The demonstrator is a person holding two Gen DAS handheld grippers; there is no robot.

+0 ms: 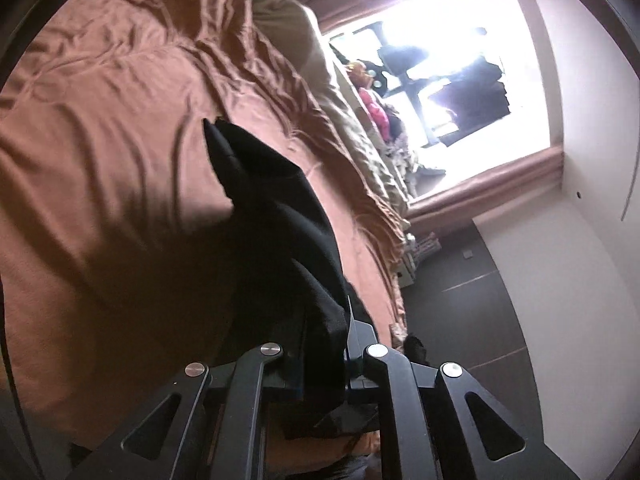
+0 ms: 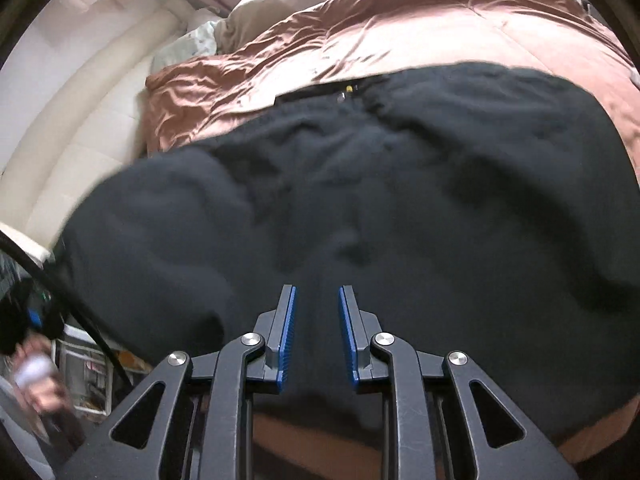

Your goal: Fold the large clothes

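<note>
I find no readable writing or brand in either view; only a small yellow and metal fastening shows at the far edge of the black garment, too small to make out. That garment lies spread across the brown satin duvet on the bed. My left gripper has its jaws pinched narrow on a fold of the black cloth, which stands up in a peak ahead of the fingers. My right gripper hovers low over the garment, its blue pads a narrow gap apart with nothing pressed between them. Around: a cream padded headboard, beige pillows, a bright window with pinkish curtains, a dark floor.
</note>
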